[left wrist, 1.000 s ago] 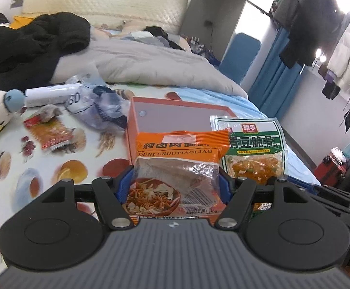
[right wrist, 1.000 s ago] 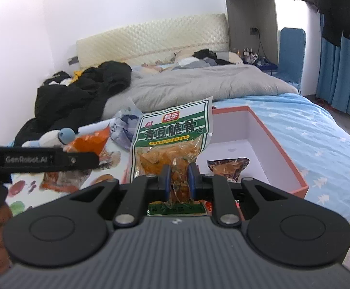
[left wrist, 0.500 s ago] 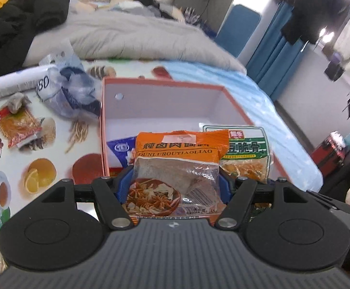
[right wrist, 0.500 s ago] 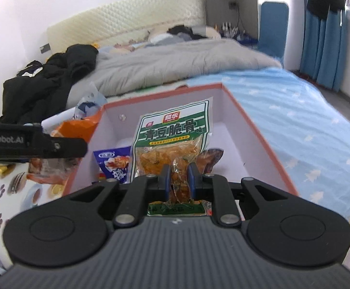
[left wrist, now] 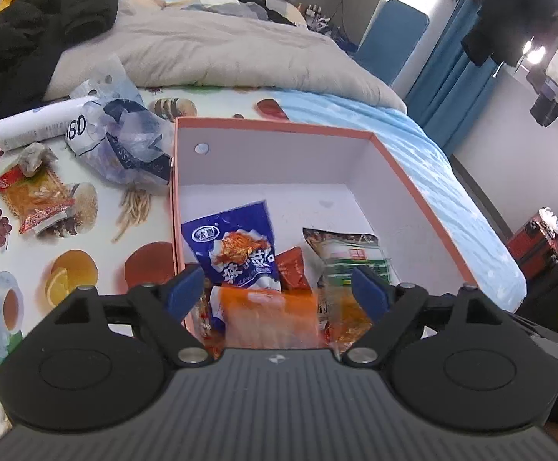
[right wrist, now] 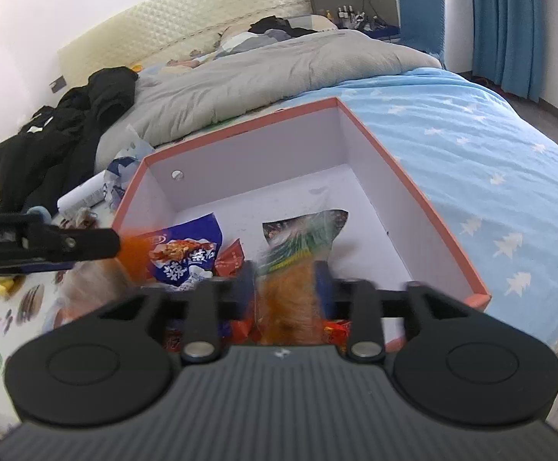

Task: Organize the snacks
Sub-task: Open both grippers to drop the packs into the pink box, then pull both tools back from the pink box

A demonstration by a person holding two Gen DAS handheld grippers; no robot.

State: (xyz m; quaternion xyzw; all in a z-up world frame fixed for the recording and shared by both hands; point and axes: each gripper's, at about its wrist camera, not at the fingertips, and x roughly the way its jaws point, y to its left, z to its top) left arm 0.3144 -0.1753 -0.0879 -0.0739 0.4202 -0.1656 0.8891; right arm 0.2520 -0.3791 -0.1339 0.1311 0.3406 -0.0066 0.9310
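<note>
Both packets, clamped a second ago, are now loose over the orange-rimmed white cardboard box (left wrist: pixel 425 207). Jaws of the left gripper (left wrist: pixel 279 292) are opening, its blurred orange seasoning packet (left wrist: pixel 267 319) dropping between them at lower centre. The right gripper (right wrist: pixel 284 288) is opening too, its green-and-orange packet (right wrist: pixel 294 269) sliding free. Either could snag the near wall and spill outside. A blue packet (left wrist: pixel 236 246) carries unreadable Chinese print; a crumpled bag (left wrist: pixel 121 146) reads "80".

Both dropping packets, the orange packet (left wrist: pixel 269 317) and green packet (right wrist: pixel 290 288), smear (print unreadable).
</note>
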